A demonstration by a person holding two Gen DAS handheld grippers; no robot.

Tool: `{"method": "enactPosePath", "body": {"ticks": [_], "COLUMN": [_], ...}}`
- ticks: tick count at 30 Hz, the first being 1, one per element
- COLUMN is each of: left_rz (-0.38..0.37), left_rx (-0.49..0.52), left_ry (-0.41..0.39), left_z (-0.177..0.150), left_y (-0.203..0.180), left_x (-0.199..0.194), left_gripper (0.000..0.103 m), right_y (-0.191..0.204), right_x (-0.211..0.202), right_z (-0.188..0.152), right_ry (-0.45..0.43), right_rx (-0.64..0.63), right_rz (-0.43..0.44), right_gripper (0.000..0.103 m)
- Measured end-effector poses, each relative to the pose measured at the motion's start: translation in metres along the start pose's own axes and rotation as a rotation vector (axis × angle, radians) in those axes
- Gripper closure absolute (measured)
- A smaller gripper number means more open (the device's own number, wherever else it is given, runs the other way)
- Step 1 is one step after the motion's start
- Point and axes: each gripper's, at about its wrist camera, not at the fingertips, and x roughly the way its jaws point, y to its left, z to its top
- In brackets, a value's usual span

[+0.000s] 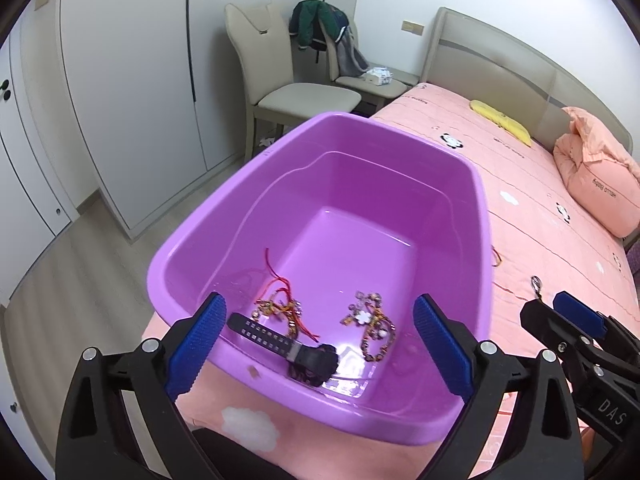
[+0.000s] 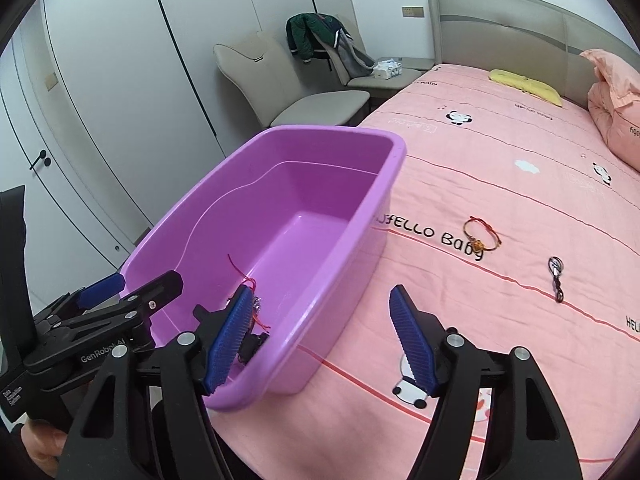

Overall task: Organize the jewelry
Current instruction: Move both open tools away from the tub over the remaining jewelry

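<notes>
With both grippers gaping empty, we have a watch [image 1: 298, 350] and bracelets in the tub [image 2: 332, 240]; a red bracelet [image 2: 482, 234] and keyring [image 2: 556, 278] wait at two o'clock.

Right wrist view: the right gripper's near finger [image 2: 226, 340] hides most of the jewelry in the purple tub [image 2: 280, 148], the small dark charm [image 2: 556, 276] on the bed is too small to identify, and the pillow [image 2: 616, 96] is cut by the right edge.
</notes>
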Motion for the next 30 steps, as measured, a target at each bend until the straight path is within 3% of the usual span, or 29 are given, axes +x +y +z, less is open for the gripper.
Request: {"method": "enactPosePath", "body": {"ticks": [9, 17, 24, 30], "left_rz": [-0.044, -0.139, -0.202, -0.211], "left_rx": [0.076, 0.166, 0.229, 0.275], "left_ry": [-0.015, -0.019, 0.008, 0.031], "left_z": [-0.019, -0.041, -0.058, -0.07], "left_y": [-0.043, -0.093, -0.14, -0.184], "left_x": [-0.023, -0.033, -0.021, 0.009], "left_gripper": [0.008, 0.008, 0.008, 0.007], "right_y": [-0.036, -0.082, -0.135, -0.184], "right_x": [-0.03, -0.056, -0.062, -0.056], "right_z": [-0.023, -0.058, -0.089, -0.105], "right_ry": [-0.022, -0.07, -0.07, -0.065], "right_rx": [0.064, 0.124, 0.178, 0.229], "right_rz": [-0.034, -0.101, -0.195, -0.265], "right_gripper": [0.031, 0.031, 0.031, 0.031]}}
